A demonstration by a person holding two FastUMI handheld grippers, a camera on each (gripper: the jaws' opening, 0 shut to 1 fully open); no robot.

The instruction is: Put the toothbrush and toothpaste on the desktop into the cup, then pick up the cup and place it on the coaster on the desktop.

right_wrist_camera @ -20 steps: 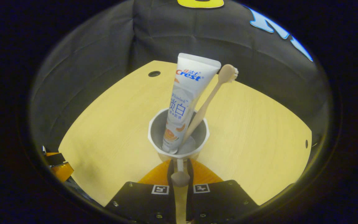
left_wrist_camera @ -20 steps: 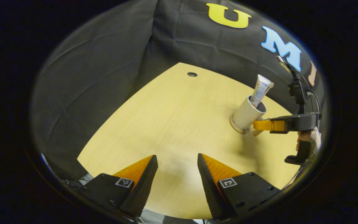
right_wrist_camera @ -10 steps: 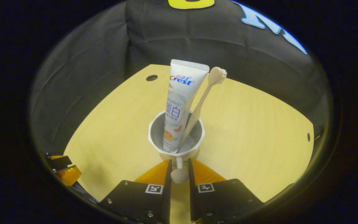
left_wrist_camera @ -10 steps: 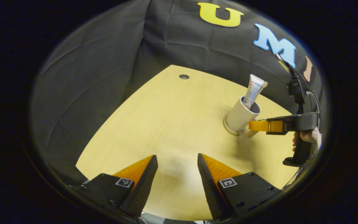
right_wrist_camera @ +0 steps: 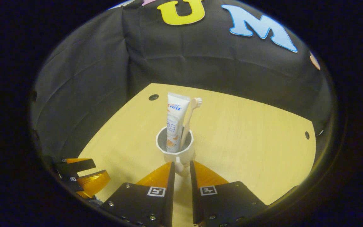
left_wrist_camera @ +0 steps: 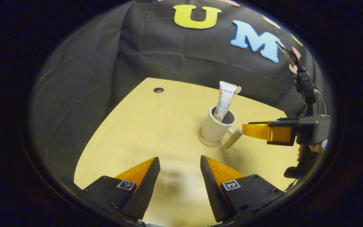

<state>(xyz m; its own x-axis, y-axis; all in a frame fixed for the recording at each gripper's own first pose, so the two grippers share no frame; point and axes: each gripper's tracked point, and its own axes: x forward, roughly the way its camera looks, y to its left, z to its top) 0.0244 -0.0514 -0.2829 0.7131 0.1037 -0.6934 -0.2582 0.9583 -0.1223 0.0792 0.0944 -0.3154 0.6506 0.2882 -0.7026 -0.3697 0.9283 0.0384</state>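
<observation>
Because the cup (left_wrist_camera: 215,128) had been set on the coaster (left_wrist_camera: 207,142), the left gripper view showed it standing upright at 1 o'clock from centre on the bench (left_wrist_camera: 143,126). The toothpaste (left_wrist_camera: 224,100) and toothbrush (left_wrist_camera: 235,93) leaned together inside it, held up by the rim. The left tongs (left_wrist_camera: 179,165) were spread apart at 6 o'clock, holding nothing. The right tongs (left_wrist_camera: 246,130) sat at 3 o'clock, just clear of the cup's handle (left_wrist_camera: 231,138), presumably to leave it undisturbed.

In the right gripper view, the cup (right_wrist_camera: 175,150) stood at centre. The right tongs (right_wrist_camera: 181,168) at 6 o'clock flanked the handle (right_wrist_camera: 179,167) with a narrow gap, apparently not pressing it. The left tongs (right_wrist_camera: 85,176) lay at 8 o'clock.
</observation>
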